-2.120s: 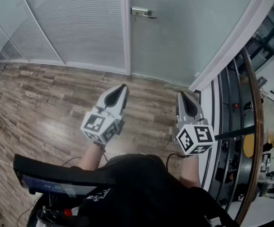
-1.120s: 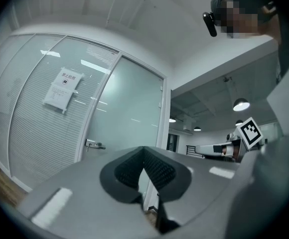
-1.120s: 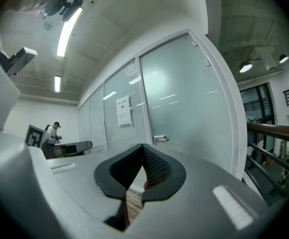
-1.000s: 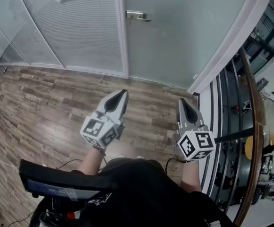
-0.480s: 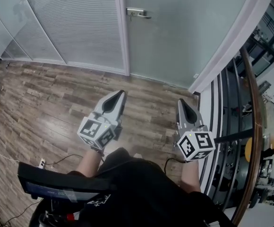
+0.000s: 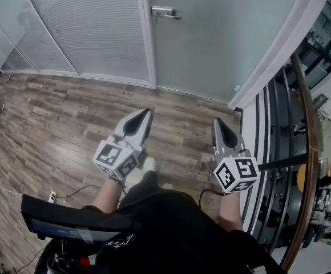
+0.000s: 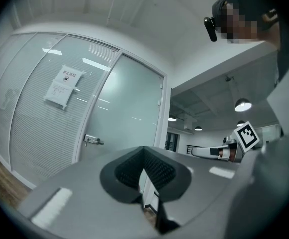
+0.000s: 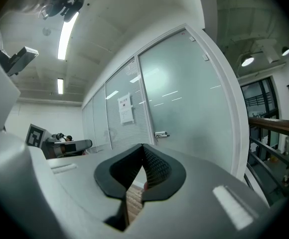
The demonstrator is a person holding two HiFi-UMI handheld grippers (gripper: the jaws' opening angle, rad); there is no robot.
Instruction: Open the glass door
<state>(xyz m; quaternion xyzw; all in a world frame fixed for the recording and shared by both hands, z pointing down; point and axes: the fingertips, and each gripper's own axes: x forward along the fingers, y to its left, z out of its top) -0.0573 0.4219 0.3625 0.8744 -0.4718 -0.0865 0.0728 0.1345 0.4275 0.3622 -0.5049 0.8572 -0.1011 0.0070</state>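
Jaws: left gripper (image 6: 141, 114) together, empty | right gripper (image 6: 219, 122) together, empty | glass door (image 6: 211, 39) closed, well apart from both | handle (image 6: 165, 12) untouched

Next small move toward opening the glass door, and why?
Probably step toward the door handle. The glass door is shut, and both the left gripper and right gripper are shut, empty and well short of it.

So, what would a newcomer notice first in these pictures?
The left gripper and the right gripper, both shut and empty, point toward a frosted glass door ahead. Its metal handle sits at the door's left edge, untouched, and a wood floor lies between.
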